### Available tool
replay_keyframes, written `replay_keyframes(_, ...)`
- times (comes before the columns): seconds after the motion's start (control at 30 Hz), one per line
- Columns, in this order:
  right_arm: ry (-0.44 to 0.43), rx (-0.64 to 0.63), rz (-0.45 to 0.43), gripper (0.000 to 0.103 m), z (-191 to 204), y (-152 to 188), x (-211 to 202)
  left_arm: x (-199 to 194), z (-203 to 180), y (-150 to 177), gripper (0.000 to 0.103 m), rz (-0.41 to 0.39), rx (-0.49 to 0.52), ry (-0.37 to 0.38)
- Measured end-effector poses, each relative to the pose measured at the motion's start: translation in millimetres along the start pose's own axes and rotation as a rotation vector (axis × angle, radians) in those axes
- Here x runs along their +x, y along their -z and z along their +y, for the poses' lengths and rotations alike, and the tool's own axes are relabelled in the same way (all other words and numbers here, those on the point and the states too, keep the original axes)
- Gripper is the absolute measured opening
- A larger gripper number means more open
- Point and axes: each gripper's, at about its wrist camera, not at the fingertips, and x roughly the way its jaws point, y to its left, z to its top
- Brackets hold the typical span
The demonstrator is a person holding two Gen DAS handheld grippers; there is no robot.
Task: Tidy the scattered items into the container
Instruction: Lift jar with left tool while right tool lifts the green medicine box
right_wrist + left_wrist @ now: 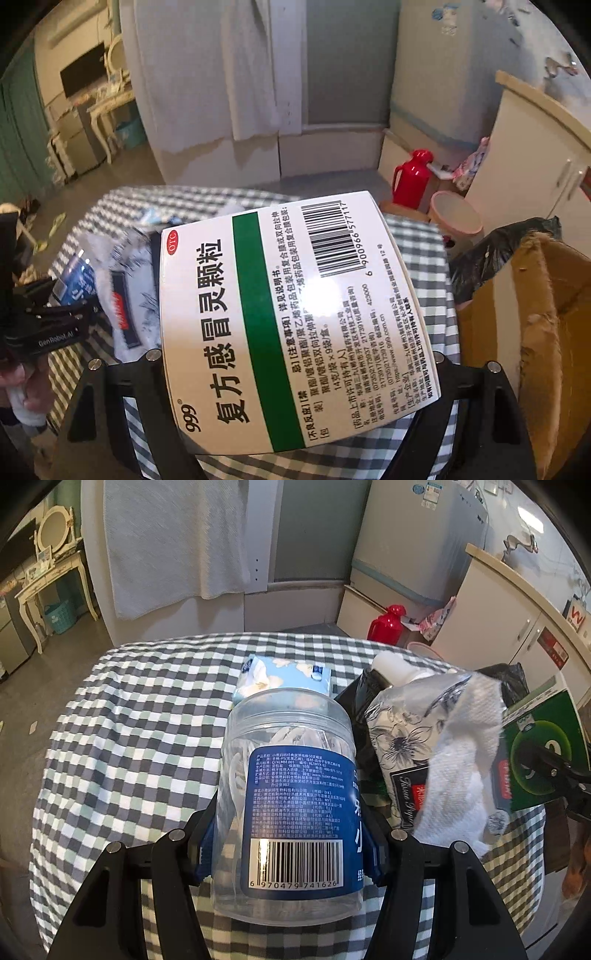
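Observation:
My left gripper (288,842) is shut on a clear plastic jar with a blue label (288,801) and holds it above the checked tablecloth (140,738). My right gripper (295,373) is shut on a white and green medicine box (288,314); the box also shows at the right of the left wrist view (535,753). A floral tissue pack (428,738) with white tissue sticking out lies in a black container (360,694) right of the jar. A blue tissue packet (280,679) lies on the cloth behind the jar.
A cardboard box (535,332) with a black bag (498,251) stands right of the table. A red thermos (412,177) and a pink bin (456,218) are on the floor behind. Cabinets (517,620) stand at the right.

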Motion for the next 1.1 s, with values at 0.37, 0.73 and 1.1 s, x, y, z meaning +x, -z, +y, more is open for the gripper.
replay_keyframes(0.37,0.004,0.021,-0.138,0.084,19.8,5.4,-55.4,-42.9,-6.0,-5.8,0.062,-0.094,-0.003,-0.023)
replay_keyframes(0.73,0.000,0.018,-0.271,0.084,34.4,10.6,-115.4,-101.6,-12.2,-6.2,0.062,-0.222,-0.011,-0.047)
replay_keyframes(1.1,0.013,0.035,-0.388,0.084,37.0,20.4,-177.9,-161.7,-24.3,1.1,0.063,-0.353,-0.020,-0.048)
